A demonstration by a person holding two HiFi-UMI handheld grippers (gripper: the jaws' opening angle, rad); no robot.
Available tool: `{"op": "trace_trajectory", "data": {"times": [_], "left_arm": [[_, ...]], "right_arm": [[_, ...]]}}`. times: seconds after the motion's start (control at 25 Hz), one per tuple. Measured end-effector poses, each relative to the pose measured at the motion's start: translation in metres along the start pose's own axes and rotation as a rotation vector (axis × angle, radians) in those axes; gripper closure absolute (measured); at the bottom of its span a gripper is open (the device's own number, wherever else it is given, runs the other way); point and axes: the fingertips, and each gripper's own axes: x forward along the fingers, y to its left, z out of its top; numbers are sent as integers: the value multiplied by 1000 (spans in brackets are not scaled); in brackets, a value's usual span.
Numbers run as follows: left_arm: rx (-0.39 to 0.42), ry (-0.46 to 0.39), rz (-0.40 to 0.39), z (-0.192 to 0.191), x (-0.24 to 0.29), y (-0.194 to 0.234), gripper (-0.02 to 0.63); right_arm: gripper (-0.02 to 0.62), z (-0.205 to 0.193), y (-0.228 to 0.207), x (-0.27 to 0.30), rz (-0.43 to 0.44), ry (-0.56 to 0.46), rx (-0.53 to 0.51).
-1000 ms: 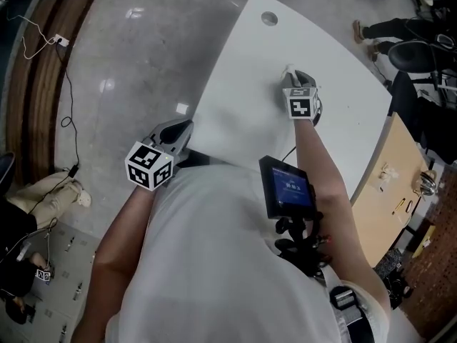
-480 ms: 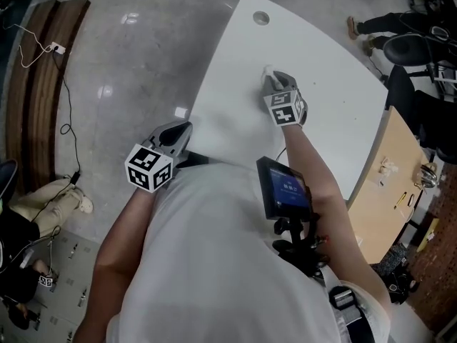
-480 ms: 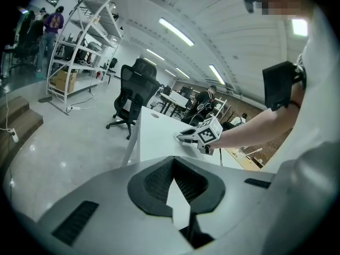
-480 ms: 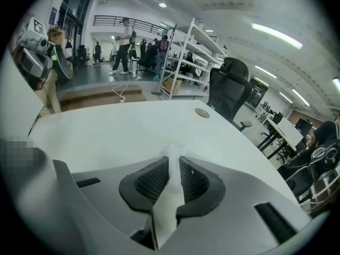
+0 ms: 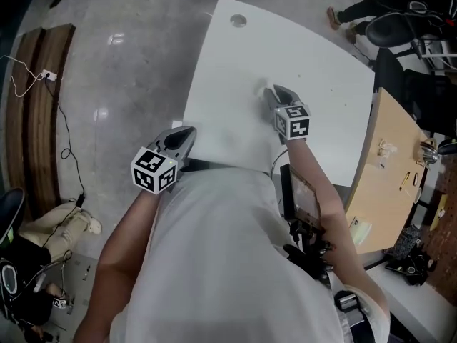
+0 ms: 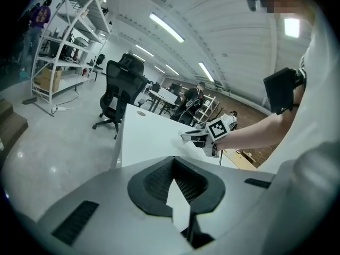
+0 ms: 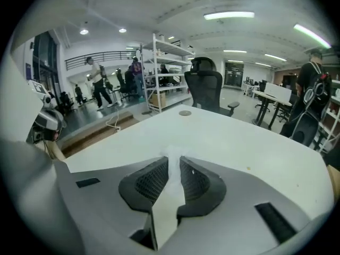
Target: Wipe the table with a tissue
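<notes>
White tissue (image 5: pixel 263 86) is clamped in the jaws of the right gripper (image 5: pixel 271 93), over the desk's (image 5: pixel 235 56) middle. The left gripper (image 5: pixel 184 136) has its jaws together, empty. Pressing hard could tear the tissue or pull it loose.

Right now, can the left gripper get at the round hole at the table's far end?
Probably only by leaning in. The left gripper hangs off the near edge of the table; nothing lies between it and the round hole.
</notes>
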Motion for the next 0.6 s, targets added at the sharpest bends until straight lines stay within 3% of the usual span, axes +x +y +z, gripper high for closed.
{"op": "trace_trajectory", "data": {"times": [0.32,0.6], "left_arm": [[48,27,-79,6,35,-33,598],[78,46,-85,9,63,-64,598]], "right_arm": [[532,-52,-47,-53,-102,52,94],[532,-78,-93,-82,-141,53,124]]}}
